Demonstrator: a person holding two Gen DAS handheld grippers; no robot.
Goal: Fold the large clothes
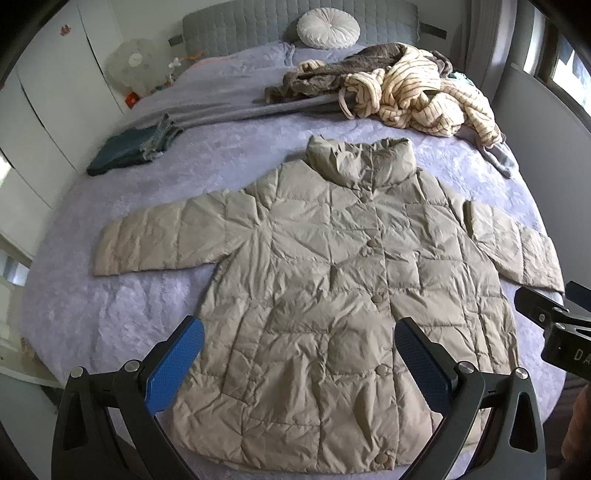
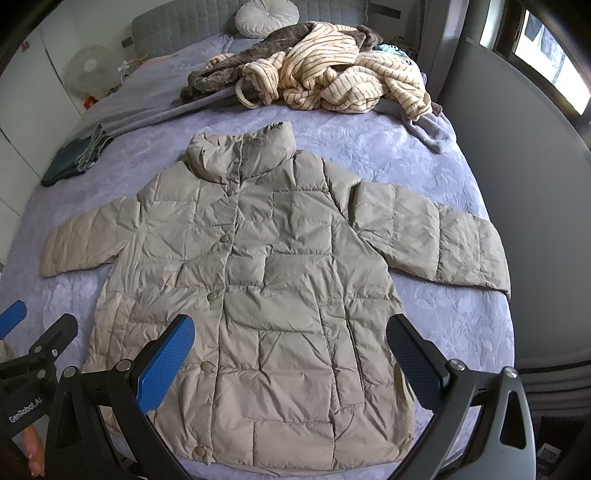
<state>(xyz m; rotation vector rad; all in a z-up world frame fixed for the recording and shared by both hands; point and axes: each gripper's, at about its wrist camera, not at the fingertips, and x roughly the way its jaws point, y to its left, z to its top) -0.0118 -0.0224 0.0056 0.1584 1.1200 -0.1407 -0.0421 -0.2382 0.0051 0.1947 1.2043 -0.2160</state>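
A beige quilted puffer jacket lies flat, front up and buttoned, on the lavender bed cover, collar away from me and both sleeves spread out; it also shows in the right wrist view. My left gripper is open and empty, hovering above the jacket's lower hem. My right gripper is open and empty, above the hem further right. Part of the right gripper shows at the left view's right edge, and the left gripper at the right view's left edge.
A heap of unfolded clothes, striped cream and grey-brown, lies near the headboard. Folded dark jeans sit at the far left of the bed. A round white cushion leans on the headboard. A wall runs along the bed's right side.
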